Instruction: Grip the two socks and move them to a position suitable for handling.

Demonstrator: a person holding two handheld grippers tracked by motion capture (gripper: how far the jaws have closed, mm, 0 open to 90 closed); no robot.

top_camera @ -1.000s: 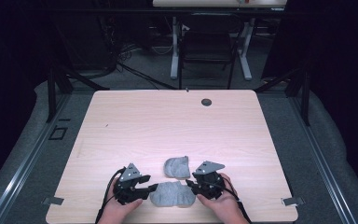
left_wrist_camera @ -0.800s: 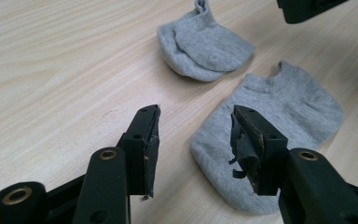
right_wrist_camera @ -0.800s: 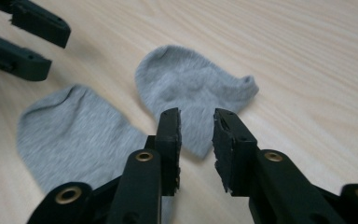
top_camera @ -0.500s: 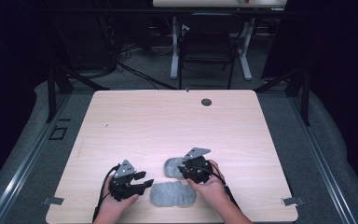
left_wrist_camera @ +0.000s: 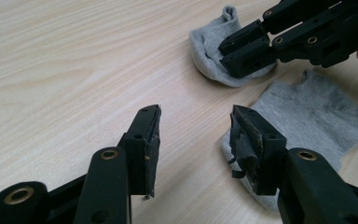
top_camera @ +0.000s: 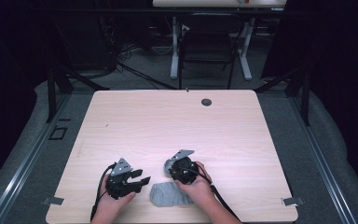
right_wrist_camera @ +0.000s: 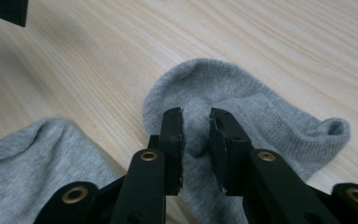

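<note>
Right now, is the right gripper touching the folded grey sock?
Touching. In the right gripper view, the right gripper has just been closing its jaws, and they pinch a ridge of the folded grey sock between them.

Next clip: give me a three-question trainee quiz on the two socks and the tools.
1. True or false: the right tool has a fold of the far grey sock between its jaws.
2. Which tool stands open with nothing between its jaws?
3. The near grey sock lies: A) at the table's front edge, B) beside the dark round grommet.

Key: 1 true; 2 left tool; 3 A.
</note>
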